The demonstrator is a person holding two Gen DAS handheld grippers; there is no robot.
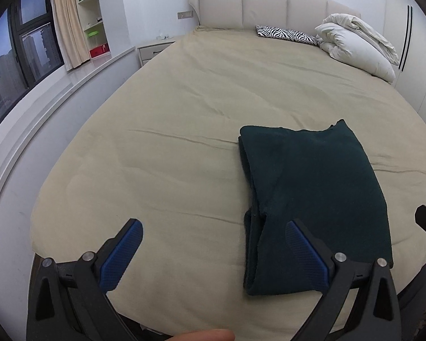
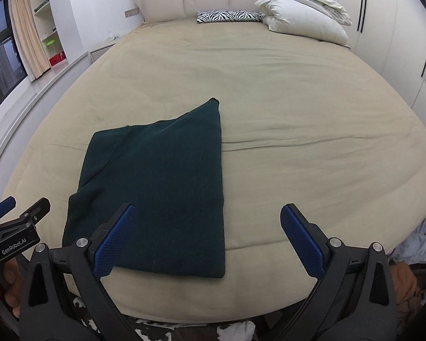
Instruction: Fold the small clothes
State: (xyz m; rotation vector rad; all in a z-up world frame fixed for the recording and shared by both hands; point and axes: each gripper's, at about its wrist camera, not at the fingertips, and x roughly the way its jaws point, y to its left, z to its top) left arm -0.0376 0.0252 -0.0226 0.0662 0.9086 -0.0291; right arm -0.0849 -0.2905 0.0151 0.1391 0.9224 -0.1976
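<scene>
Both grippers hanging wide open over the bed, holding nothing.

I'm worrying the left gripper [image 1: 213, 244] or right gripper [image 2: 206, 230] is pinching only the top layer, undoing the dark green cloth [image 2: 156, 182].

The left gripper [image 1: 213, 244] hovers over the near edge of the bed [image 1: 184, 108], jaws spread wide and empty. A folded dark green garment [image 1: 318, 199] lies flat on the beige sheet, behind the right-hand finger [image 1: 304, 253]
</scene>
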